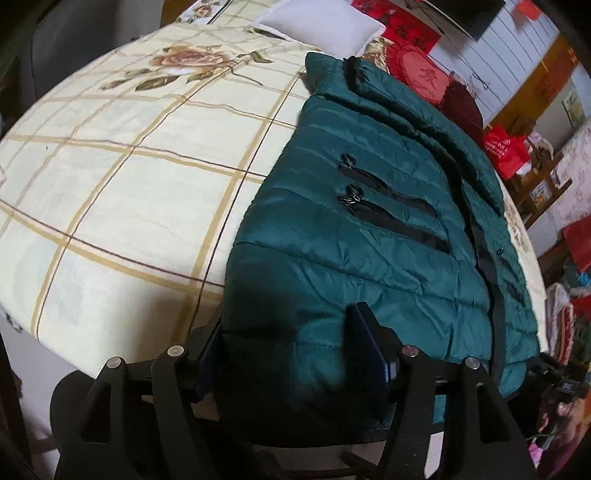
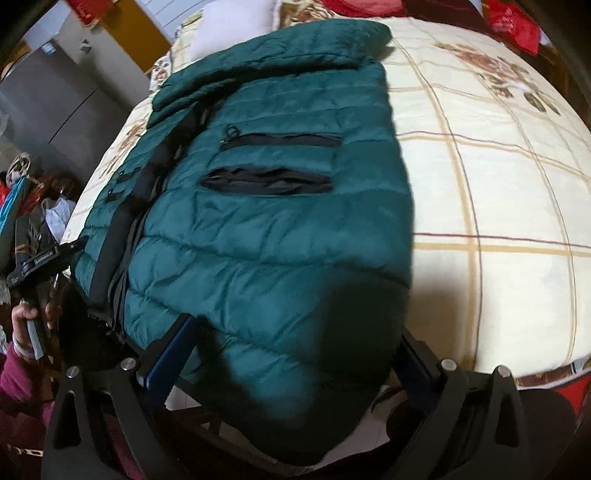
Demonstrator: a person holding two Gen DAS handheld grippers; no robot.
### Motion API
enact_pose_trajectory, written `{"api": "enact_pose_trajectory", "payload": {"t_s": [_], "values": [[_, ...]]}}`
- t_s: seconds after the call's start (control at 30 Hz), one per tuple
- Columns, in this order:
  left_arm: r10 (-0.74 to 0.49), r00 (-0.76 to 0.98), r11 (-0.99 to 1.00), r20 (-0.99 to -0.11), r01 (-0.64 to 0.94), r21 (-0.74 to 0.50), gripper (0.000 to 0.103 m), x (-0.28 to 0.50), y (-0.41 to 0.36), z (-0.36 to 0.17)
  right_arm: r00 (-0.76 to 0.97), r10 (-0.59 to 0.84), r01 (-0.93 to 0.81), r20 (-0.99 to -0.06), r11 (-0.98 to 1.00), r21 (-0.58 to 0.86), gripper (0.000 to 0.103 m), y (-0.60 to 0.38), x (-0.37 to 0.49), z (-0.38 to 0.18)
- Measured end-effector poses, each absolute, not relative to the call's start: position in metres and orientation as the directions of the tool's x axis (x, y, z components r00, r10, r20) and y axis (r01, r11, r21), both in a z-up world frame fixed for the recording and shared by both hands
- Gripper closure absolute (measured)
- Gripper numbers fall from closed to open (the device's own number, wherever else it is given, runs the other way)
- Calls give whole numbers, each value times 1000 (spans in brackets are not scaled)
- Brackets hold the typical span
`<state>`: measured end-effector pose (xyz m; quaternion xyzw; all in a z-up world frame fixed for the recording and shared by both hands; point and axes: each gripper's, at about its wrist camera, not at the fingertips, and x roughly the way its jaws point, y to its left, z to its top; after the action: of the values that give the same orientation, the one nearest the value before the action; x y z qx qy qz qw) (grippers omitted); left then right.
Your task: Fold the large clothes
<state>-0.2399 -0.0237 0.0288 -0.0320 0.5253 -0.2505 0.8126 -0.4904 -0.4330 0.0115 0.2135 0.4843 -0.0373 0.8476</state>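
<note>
One dark green quilted puffer jacket (image 1: 369,236) lies on the bed (image 1: 122,192), whose cream checked sheet carries rose prints, and its near hem hangs over the bed's edge. Two black zipped pockets (image 1: 391,210) show on its front, the nearer one gaping in the right wrist view. One white pillow (image 1: 321,24) sits at the bed's far end. A red bag (image 1: 504,149) stands beyond the jacket; its contents cannot be made out. The left gripper (image 1: 291,354) has its jaws spread wide, the hem between them with no clear pinch. The right gripper (image 2: 291,354) is likewise apart around the hem.
</note>
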Motion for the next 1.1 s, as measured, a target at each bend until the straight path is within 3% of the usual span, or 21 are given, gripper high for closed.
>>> {"api": "enact_pose_trajectory", "payload": {"t_s": [0.03,0.1,0.17,0.27,0.67,1.1], "values": [[-433,325,874,-841,377,-305,25,-240,-26,29,533,138,264,-835,910,319,3,-431,-490,11],[-432,315,871,-845,389,-300,31,-241,-28,30,537,139,240,-832,921,308,14,-426,-488,13],[-451,306,861,-838,398,-318,48,-242,-27,32,545,156,221,-824,921,321,41,-427,-487,17],[-452,330,857,-829,418,-301,61,-245,-27,38,545,145,214,-826,928,305,58,-431,-488,20],[-453,393,845,-800,476,-245,78,-253,-35,59,577,118,164,-808,953,256,75,-426,-493,43],[-581,471,797,-664,493,-348,79,-224,-39,129,697,148,134,-701,934,331,80,-451,-481,100]]}}
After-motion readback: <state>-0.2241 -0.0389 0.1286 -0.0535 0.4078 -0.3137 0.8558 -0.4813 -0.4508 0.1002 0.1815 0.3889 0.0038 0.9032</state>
